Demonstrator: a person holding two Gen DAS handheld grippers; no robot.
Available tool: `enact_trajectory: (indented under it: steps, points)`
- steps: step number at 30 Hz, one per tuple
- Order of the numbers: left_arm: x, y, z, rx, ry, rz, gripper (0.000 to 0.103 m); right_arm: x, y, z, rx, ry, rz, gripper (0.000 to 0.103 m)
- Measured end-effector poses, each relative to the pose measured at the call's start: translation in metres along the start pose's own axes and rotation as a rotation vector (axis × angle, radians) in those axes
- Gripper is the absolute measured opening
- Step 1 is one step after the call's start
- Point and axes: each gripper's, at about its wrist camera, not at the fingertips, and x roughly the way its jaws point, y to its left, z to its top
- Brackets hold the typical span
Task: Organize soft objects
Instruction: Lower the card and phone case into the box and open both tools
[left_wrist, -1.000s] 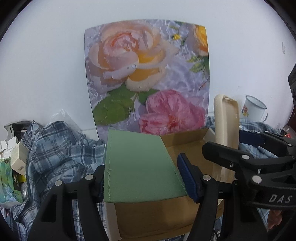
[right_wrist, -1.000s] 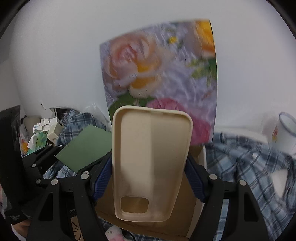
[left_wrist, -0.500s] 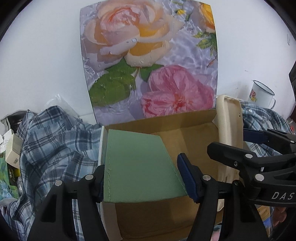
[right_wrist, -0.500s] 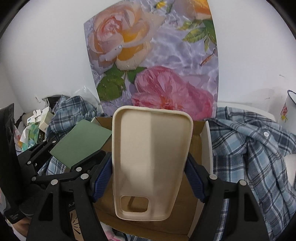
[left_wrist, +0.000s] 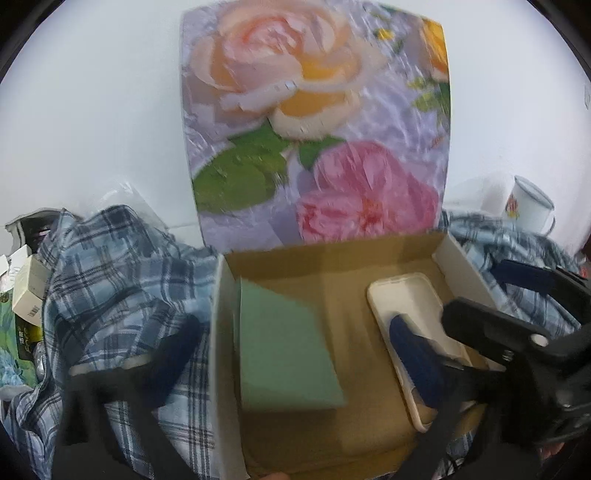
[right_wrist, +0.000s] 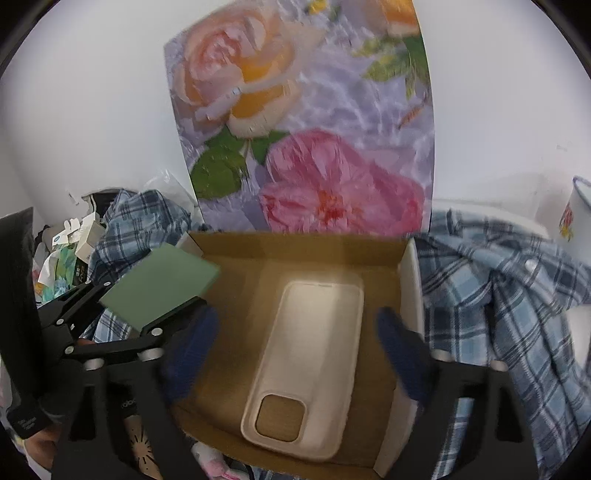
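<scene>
Both tongs (left_wrist: 291, 354) (right_wrist: 295, 350) just sprang wide, green pad (left_wrist: 284, 350) and cream case (right_wrist: 310, 354) loose between them.

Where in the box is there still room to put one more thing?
In the cardboard box, bare floor shows as a strip between the green pad and the cream phone case, and along the back wall beyond both. Outside it is crowded: plaid shirts crowd both sides.

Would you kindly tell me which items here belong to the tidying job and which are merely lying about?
Job items:
- cream phone case
- green pad
- cardboard box

Lying about:
- plaid shirt
- enamel mug
- floral board
- small cartons
</scene>
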Motion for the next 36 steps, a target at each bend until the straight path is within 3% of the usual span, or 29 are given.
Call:
enact_trajectory:
  steps: [18,36]
  points:
    - [-0.041,0.021,0.014,-0.073,-0.080,-0.027,0.103,-0.061,0.023,0.022,-0.057,-0.178,0.002,0.103]
    - [-0.111,0.012,0.028,-0.019,-0.243,-0.017,0.103,-0.121,0.056,0.029,-0.117,-0.316,0.022,0.103]
